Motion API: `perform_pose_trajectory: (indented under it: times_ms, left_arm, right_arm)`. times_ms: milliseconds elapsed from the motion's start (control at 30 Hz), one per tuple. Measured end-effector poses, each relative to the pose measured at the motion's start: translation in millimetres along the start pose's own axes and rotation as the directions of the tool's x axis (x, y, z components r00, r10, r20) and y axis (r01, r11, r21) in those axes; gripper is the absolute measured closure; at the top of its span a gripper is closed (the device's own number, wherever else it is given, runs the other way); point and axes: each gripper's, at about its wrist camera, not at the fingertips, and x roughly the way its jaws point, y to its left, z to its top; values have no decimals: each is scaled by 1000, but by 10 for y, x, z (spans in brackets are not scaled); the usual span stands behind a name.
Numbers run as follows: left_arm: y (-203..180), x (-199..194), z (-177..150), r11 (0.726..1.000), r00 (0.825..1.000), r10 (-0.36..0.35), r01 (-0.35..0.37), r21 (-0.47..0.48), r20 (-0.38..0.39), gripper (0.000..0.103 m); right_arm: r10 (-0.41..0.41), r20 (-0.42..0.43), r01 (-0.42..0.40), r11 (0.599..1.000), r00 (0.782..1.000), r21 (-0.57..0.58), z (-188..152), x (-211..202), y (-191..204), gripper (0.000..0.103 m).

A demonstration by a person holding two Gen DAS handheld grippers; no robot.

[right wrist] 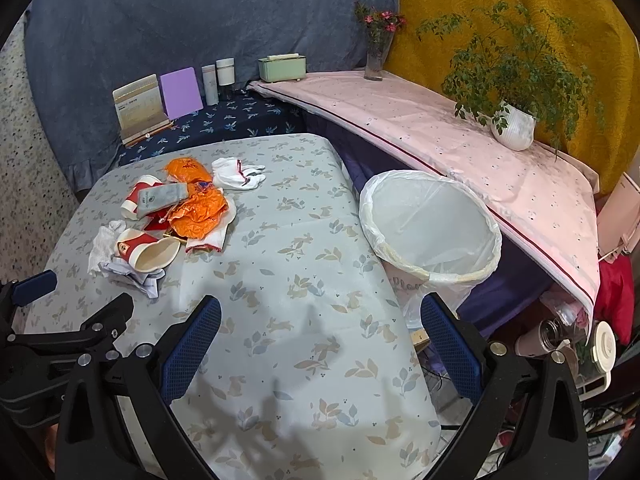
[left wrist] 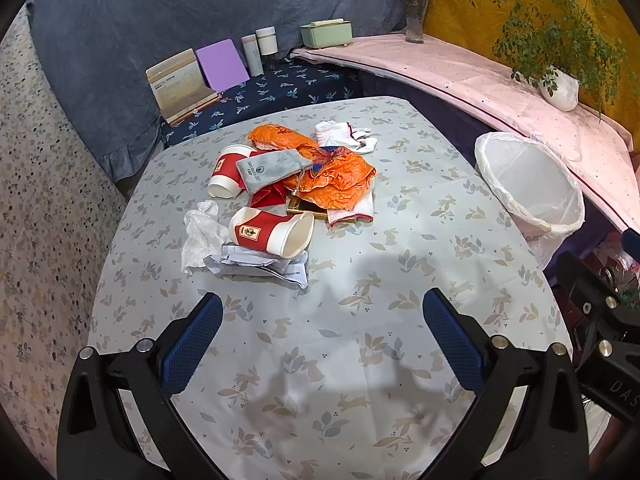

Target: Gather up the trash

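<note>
My left gripper (left wrist: 322, 320) was spread wide with nothing between its blue pads (left wrist: 192, 340), hovering over bare tablecloth short of the litter; my right gripper (right wrist: 320, 320) was spread just as wide and empty, straddling the table's (right wrist: 312, 380) right edge with the lined bin (right wrist: 430, 226) just beyond its fingers.

The trash sat in one heap toward the far left of the table: the nearer paper cup (left wrist: 272, 232) lay on its side atop crumpled paper (left wrist: 260, 266), with a tissue (left wrist: 200, 232) touching it, a second cup (left wrist: 228, 172), a grey pouch (left wrist: 268, 168) and orange wrappers (left wrist: 332, 176) behind.

I judged the risks thus: the cup could roll from a pinch on its curved wall; pads closing low might snag the cloth; overlapping pieces could drag neighbours off the edge; the bin (tilted, leaning by the table) might tip if knocked.

Whatever lay beneath the wrappers was mostly covered, a gold-edged thing (left wrist: 304, 208) barely showing; the white fabric (left wrist: 344, 136) behind could have been socks or gloves, I could not tell; the bin's base was hidden.
</note>
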Motion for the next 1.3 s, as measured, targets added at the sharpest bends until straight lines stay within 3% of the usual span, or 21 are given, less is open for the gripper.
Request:
perform_pose_trajectory:
  times_ms: [1300]
  left_arm:
    - [-66, -113, -8, 1000, 1000, -12, 12, 0, 8, 7]
  right_arm:
    - [-16, 73, 17, 1000, 997, -2, 19, -172, -49, 7]
